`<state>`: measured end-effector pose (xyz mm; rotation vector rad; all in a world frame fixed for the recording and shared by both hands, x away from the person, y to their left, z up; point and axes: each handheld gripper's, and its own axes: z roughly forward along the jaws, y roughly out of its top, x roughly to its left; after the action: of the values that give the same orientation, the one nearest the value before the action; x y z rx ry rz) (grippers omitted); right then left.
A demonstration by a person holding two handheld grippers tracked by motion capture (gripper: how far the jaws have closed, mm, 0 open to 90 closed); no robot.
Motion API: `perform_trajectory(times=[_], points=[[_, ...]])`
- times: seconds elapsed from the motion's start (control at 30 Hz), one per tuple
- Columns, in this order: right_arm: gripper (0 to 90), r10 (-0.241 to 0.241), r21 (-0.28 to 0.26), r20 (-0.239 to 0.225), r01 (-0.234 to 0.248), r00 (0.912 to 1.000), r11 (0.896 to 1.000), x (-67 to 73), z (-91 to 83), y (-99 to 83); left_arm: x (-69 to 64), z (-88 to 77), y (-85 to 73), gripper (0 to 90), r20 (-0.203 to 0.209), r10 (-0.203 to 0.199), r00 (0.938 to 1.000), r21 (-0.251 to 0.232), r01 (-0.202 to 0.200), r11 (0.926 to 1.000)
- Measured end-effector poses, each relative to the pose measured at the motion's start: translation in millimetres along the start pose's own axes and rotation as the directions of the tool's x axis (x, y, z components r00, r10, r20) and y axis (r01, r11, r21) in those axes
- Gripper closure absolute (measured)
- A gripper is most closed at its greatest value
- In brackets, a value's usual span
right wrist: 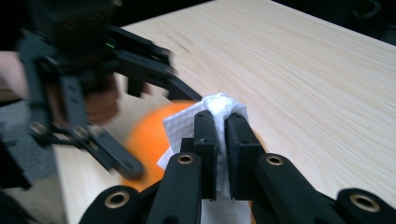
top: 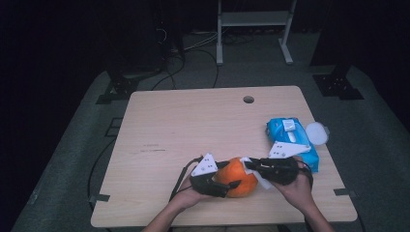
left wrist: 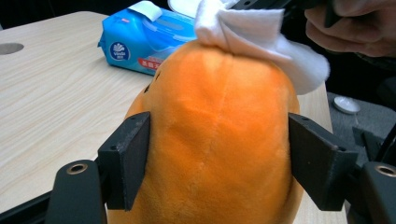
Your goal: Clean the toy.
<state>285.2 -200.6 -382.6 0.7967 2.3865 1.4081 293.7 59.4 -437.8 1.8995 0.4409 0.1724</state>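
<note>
An orange plush toy [top: 239, 180] lies on the wooden table [top: 193, 125] near its front edge. My left gripper [top: 227, 176] is shut on it, and in the left gripper view both black pads [left wrist: 128, 156] press into the toy's [left wrist: 219, 140] sides. From the right, my right gripper [top: 249, 164] is shut on a white tissue [top: 261, 178] held against the toy. The tissue [left wrist: 257, 39] rests on the toy's far end. In the right gripper view the jaws [right wrist: 220, 122] pinch the tissue [right wrist: 187, 123] over the orange toy [right wrist: 147, 140].
A blue pack of wipes [top: 292, 140] lies at the table's right edge, its white flap up, with a round white lid [top: 316, 132] beside it. A cable hole [top: 248, 99] sits near the table's far edge. Cables run over the dark floor behind.
</note>
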Motion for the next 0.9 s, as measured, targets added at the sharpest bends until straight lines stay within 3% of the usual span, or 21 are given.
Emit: perform_trajectory(times=[0.07,0.17,0.3,0.43,0.5,0.63,0.7,0.77,0.83,0.9], points=[[83.1,0.03,0.009,0.018,-0.031,0.9994,0.999,-8.0,-2.9,-5.9,3.8,-0.9,-1.1,26.0,0.0,-0.027,0.9996,-0.012,0.027,0.9996],[83.2,0.048,0.005,0.019,-0.049,0.9986,0.999,-9.2,-3.0,-8.3,2.9,1.7,-1.3,25.7,-0.009,-0.03,0.9995,-0.021,0.03,0.9993],[83.1,0.012,-0.006,0.017,-0.012,0.9998,1.0,1.7,1.4,-1.3,2.0,3.4,-1.7,23.1,-0.022,-0.053,0.9984,-0.023,0.052,0.9984],[82.9,-0.014,-0.028,-0.024,0.014,0.9996,1.0,13.9,4.3,6.0,-1.1,5.6,-0.6,22.0,-0.034,-0.073,0.9968,-0.029,0.072,0.997],[82.7,-0.027,-0.018,-0.025,0.026,0.9993,0.999,17.5,6.5,7.1,-0.5,5.0,-0.3,19.7,-0.022,-0.049,0.9985,-0.024,0.049,0.9985],[82.6,-0.011,-0.016,-0.036,0.01,0.9993,1.0,9.7,6.8,2.7,9.5,-0.2,-2.5,10.9,0.013,0.005,0.9999,-0.046,-0.005,0.9989],[82.6,-0.003,-0.016,-0.035,0.003,0.9994,1.0,6.6,4.7,2.0,16.5,-1.6,-6.1,10.3,0.05,0.001,0.9988,-0.06,0.002,0.9982],[82.5,0.0,-0.017,-0.035,-0.001,0.9994,1.0,5.0,3.8,1.0,19.5,-0.6,-9.9,9.2,0.067,0.025,0.9974,-0.069,-0.021,0.9974],[82.5,0.008,-0.015,-0.031,-0.008,0.9995,1.0,2.7,2.8,0.1,21.7,2.0,-15.1,8.9,0.099,0.029,0.9946,-0.055,-0.024,0.9982],[82.5,0.022,-0.02,-0.032,-0.022,0.9992,1.0,0.4,2.5,-0.7,20.7,6.8,-20.4,8.2,0.093,0.049,0.9945,-0.051,-0.044,0.9977]])
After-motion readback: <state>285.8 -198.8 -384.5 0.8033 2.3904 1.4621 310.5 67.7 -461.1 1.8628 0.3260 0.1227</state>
